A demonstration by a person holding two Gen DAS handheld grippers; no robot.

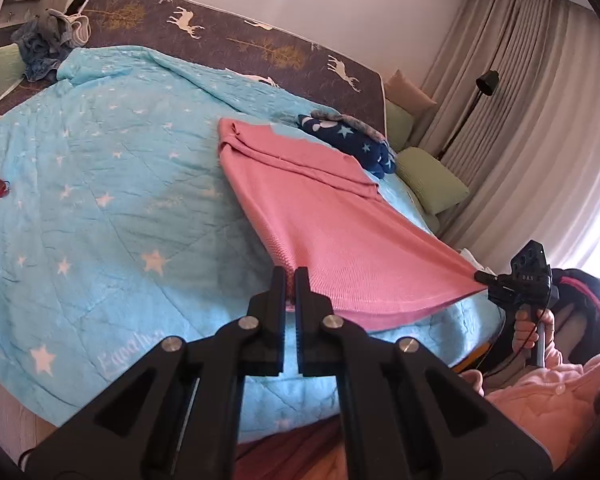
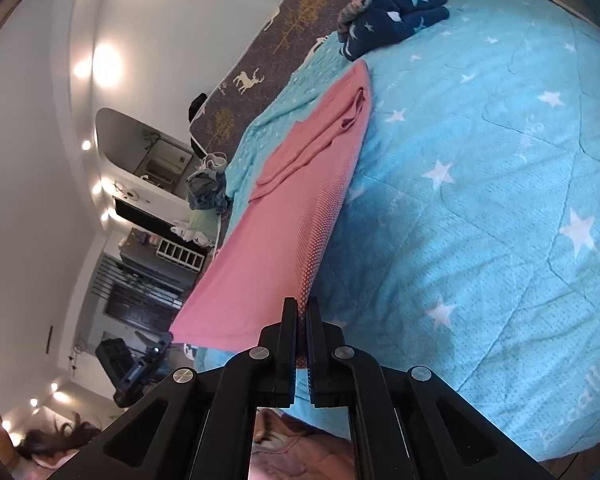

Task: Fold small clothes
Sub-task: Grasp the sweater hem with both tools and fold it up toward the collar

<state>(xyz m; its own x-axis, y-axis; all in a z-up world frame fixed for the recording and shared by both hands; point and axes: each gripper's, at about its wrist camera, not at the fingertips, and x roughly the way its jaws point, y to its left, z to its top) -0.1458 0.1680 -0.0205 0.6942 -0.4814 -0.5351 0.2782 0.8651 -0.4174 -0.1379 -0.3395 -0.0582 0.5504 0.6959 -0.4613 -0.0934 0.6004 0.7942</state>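
A pink knit garment [image 1: 332,220] lies stretched over a light blue star quilt [image 1: 100,208], its far end flat with a sleeve folded across it. My left gripper [image 1: 291,276] is shut on one near corner of the hem and lifts it. My right gripper [image 1: 480,277] is shut on the other near corner, pulling the hem taut. In the right wrist view the right gripper [image 2: 302,306] pinches the pink garment [image 2: 284,220], and the left gripper [image 2: 166,340] holds the far corner.
A folded navy star garment [image 1: 352,140] lies beyond the pink one near the quilt's far edge. A heap of grey-blue clothes [image 1: 48,44] sits at the far left corner of the bed. Green cushions [image 1: 432,184] and a floor lamp [image 1: 484,88] stand to the right.
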